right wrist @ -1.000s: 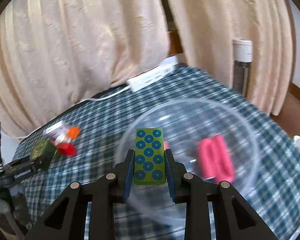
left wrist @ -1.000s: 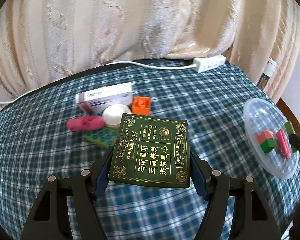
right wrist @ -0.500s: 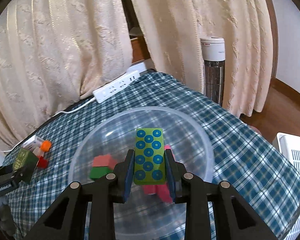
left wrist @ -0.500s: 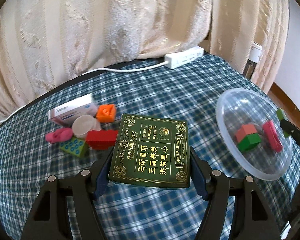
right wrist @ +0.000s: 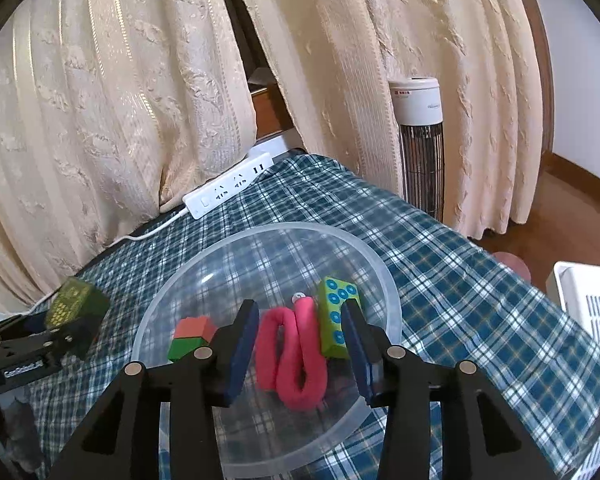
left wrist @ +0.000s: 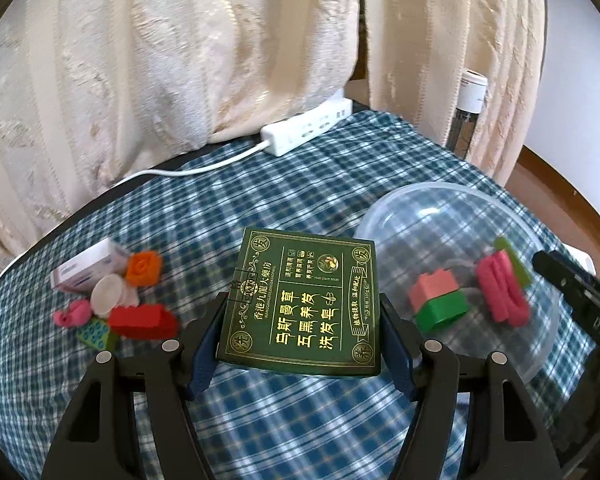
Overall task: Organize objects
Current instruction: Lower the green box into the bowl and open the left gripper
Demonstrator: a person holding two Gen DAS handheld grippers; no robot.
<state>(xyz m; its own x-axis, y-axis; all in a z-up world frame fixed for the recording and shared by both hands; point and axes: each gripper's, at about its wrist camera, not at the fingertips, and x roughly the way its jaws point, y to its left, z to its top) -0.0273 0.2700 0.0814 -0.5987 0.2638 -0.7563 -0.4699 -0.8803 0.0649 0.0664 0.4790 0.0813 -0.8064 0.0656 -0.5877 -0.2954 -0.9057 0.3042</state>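
Observation:
My left gripper is shut on a dark green soap box with gold print, held above the checked tablecloth just left of the clear plastic bowl. My right gripper is open over the bowl. Inside the bowl lie a green block with blue dots, a pink looped band and a red-and-green block. The green dotted block leans by my right finger, free of it. The left gripper with the box shows at the left in the right wrist view.
A cluster sits on the cloth at the left: white box, orange block, white cap, red brick, pink piece, green dotted block. A power strip lies at the back. A heater and white basket stand off-table.
My right gripper opened and released the green dotted block into the bowl. My left gripper carried the soap box rightward, closer to the bowl.

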